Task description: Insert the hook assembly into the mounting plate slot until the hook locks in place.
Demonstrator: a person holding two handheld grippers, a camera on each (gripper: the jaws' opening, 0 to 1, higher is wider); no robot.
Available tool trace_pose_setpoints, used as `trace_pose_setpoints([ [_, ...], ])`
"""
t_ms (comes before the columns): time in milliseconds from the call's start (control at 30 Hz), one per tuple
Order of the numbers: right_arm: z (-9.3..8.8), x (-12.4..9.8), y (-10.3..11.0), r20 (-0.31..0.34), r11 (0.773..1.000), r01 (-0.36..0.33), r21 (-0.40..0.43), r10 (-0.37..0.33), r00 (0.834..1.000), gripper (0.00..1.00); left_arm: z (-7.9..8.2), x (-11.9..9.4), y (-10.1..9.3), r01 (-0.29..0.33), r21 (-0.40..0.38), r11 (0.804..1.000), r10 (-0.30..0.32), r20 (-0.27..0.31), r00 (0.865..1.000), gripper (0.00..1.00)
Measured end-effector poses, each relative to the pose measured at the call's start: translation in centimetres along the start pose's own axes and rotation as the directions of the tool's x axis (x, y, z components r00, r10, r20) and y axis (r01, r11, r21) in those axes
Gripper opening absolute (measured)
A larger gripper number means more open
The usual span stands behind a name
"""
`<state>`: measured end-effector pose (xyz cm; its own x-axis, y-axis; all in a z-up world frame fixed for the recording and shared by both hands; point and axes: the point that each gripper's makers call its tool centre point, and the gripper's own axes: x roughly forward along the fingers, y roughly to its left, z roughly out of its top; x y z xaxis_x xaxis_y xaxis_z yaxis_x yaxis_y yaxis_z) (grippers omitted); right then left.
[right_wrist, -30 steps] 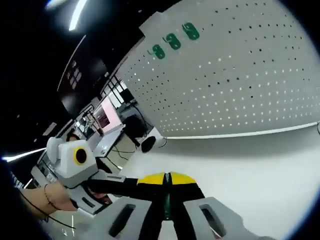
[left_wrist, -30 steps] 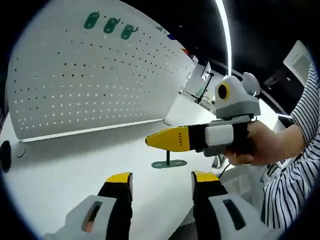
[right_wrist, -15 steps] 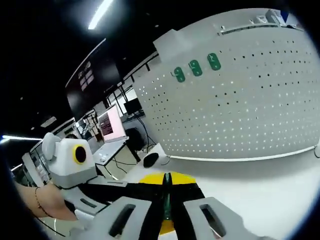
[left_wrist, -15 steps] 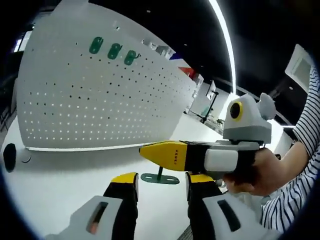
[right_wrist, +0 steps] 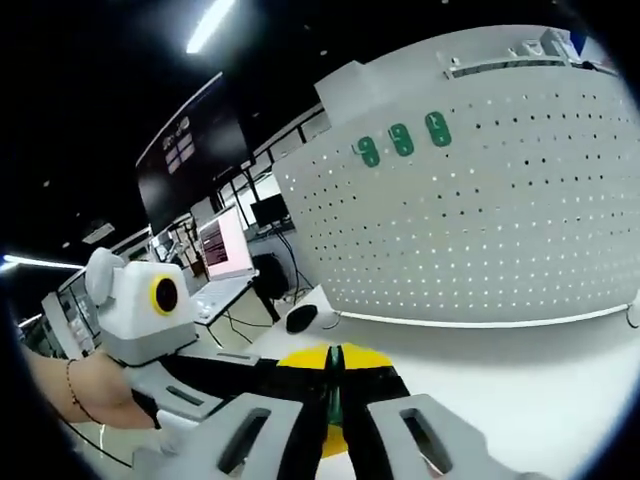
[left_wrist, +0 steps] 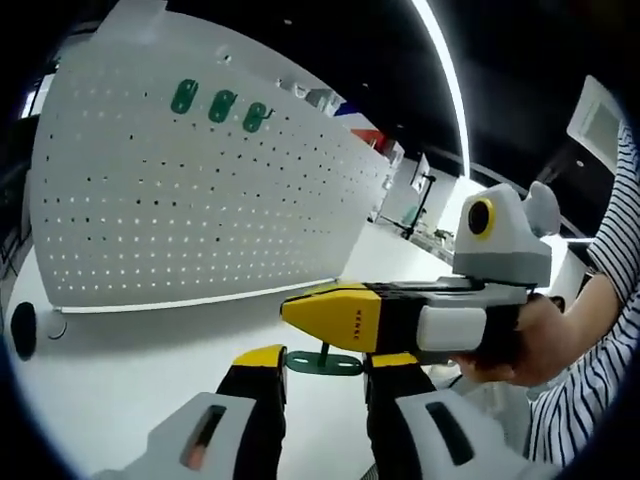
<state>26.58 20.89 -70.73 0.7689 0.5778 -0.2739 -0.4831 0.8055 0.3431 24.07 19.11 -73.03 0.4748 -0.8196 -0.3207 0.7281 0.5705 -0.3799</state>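
At the bottom centre of the right gripper view, the right gripper [right_wrist: 335, 385] is closed on the thin upright stem of a green hook assembly [right_wrist: 335, 380]. In the left gripper view the hook's flat base [left_wrist: 322, 362] appears to hang just below those yellow jaws. It looks like light, rigid metal, best pinched by the stem. The left gripper [left_wrist: 322, 368], low in its own view, is slightly open and empty. The white pegboard [left_wrist: 180, 200], with green mounting plates [left_wrist: 220, 103] at upper left, stands well beyond.
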Motion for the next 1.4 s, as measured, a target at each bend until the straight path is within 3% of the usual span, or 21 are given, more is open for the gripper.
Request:
trace_pose_setpoints([
  [400,-2.4,0.5,0.1,-0.141,0.998,-0.042,-0.049,0.035,0.989,0.01,-2.2,0.0,0.8,-0.004,0.039,0.999,0.008,-0.08,0.997,0.29],
  [667,-1.8,0.0,-0.3,-0.145,0.998,-0.05,-0.043,0.043,0.988,0.1,-3.4,-0.3,2.7,-0.051,0.042,0.998,0.056,-0.112,0.992,0.29],
  [767,-1.5,-0.2,-0.4,-0.183,0.996,-0.081,-0.034,0.073,0.98,0.13,-4.4,-0.6,3.6,-0.071,0.091,0.993,0.084,-0.147,0.986,0.29],
  [800,-1.8,-0.3,-0.4,-0.216,0.995,-0.097,-0.021,0.09,0.972,0.13,-4.7,-0.8,3.8,-0.072,0.103,0.992,0.088,-0.16,0.983,0.29],
  [867,-3.5,-0.7,0.2,-0.347,0.985,-0.167,0.049,0.174,0.922,0.13,-5.4,-0.9,4.0,-0.052,0.12,0.991,0.074,-0.181,0.981,0.29],
  [900,-3.8,-0.8,0.3,-0.368,0.982,-0.179,0.059,0.188,0.911,0.13,-5.8,-0.9,3.9,-0.036,0.126,0.991,0.061,-0.2,0.978,0.29],
  [933,-4.6,-1.0,0.3,-0.418,0.979,-0.192,0.071,0.204,0.885,0.13,-6.2,-0.9,3.7,-0.012,0.151,0.988,0.044,-0.214,0.976,0.29],
  [967,-5.1,-1.1,0.2,-0.444,0.979,-0.195,0.065,0.203,0.873,0.13,-6.4,-1.0,3.6,-0.009,0.165,0.986,0.046,-0.221,0.974,0.29],
  [1000,-5.9,-1.3,-0.2,-0.491,0.981,-0.193,0.032,0.183,0.851,0.14,-7.0,-1.2,3.9,-0.009,0.199,0.98,0.061,-0.257,0.964,0.29],
  [1067,-6.4,-1.4,-0.3,-0.511,0.977,-0.214,-0.02,0.174,0.842,0.16,-7.3,-1.2,3.9,0.002,0.255,0.967,0.071,-0.274,0.959,0.29],
  [1167,-7.5,-1.6,0.5,-0.552,0.973,-0.225,0.058,0.219,0.805,0.16,-7.4,-1.2,3.4,0.027,0.295,0.955,0.06,-0.283,0.957,0.29],
  [1233,-8.1,-1.5,0.6,-0.575,0.97,-0.235,0.054,0.223,0.787,0.16,-7.5,-1.2,3.2,0.042,0.327,0.944,0.06,-0.297,0.953,0.29],
  [1400,-9.2,-1.4,0.8,-0.617,0.97,-0.232,0.073,0.227,0.753,0.15,-7.5,-0.9,2.0,0.095,0.46,0.883,0.062,-0.315,0.947,0.28],
])
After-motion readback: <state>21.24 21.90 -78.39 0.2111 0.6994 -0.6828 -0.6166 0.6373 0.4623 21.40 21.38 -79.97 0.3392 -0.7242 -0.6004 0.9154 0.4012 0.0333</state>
